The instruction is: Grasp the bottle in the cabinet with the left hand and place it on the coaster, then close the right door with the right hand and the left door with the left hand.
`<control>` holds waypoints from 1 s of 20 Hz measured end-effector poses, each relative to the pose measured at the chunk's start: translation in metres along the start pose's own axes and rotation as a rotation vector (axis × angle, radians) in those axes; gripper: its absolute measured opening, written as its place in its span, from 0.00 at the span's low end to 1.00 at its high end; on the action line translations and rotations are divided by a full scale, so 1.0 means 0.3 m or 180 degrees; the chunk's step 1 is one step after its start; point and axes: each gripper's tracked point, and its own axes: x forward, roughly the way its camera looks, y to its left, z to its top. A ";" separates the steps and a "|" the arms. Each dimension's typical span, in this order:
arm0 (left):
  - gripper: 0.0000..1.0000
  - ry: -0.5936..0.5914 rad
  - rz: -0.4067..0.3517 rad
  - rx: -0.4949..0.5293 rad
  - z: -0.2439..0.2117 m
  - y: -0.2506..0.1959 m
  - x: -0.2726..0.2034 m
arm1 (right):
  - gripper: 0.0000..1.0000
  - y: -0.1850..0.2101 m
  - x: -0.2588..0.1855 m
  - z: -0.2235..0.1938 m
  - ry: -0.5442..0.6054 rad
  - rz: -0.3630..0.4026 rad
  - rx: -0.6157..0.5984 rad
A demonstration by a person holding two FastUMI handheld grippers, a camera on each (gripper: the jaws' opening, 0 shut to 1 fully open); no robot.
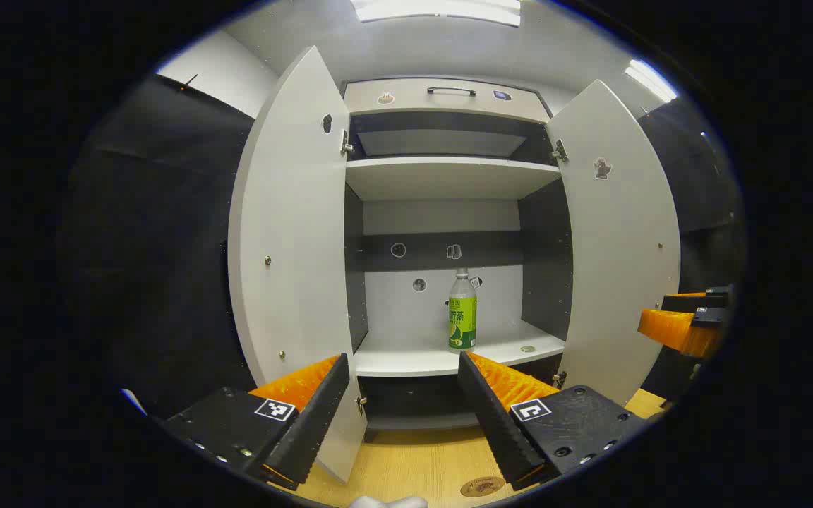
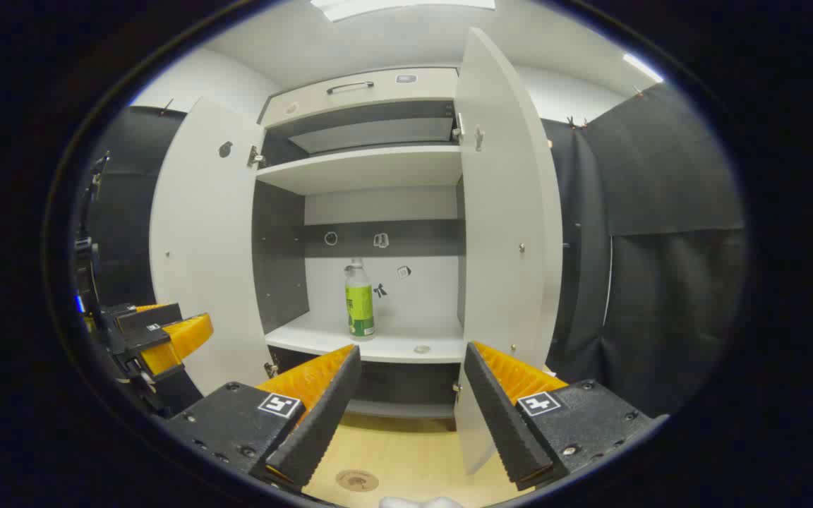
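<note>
A clear plastic bottle [image 1: 462, 311] with a green label stands upright on the cabinet's [image 1: 449, 176] smooth white shelf, doors wide. Both ridged orange-and-black grippers, left [image 1: 403, 406] and right [image 2: 410, 402], hang spread, empty, over the wood-grain table [image 1: 413, 466] by the round coaster [image 1: 482, 486].

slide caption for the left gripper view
Open left claw faces the open cabinet, green-labelled bottle upright on its lower shelf.

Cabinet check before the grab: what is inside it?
On the lower shelf inside the cabinet stand a green-labelled bottle and a small round thing. The upper shelf's top is hidden.
</note>
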 end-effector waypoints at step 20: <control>0.94 -0.0214 -0.0309 -0.0137 0.065 -0.176 0.472 | 0.95 0.008 0.007 0.042 0.0029 -0.0065 -0.0089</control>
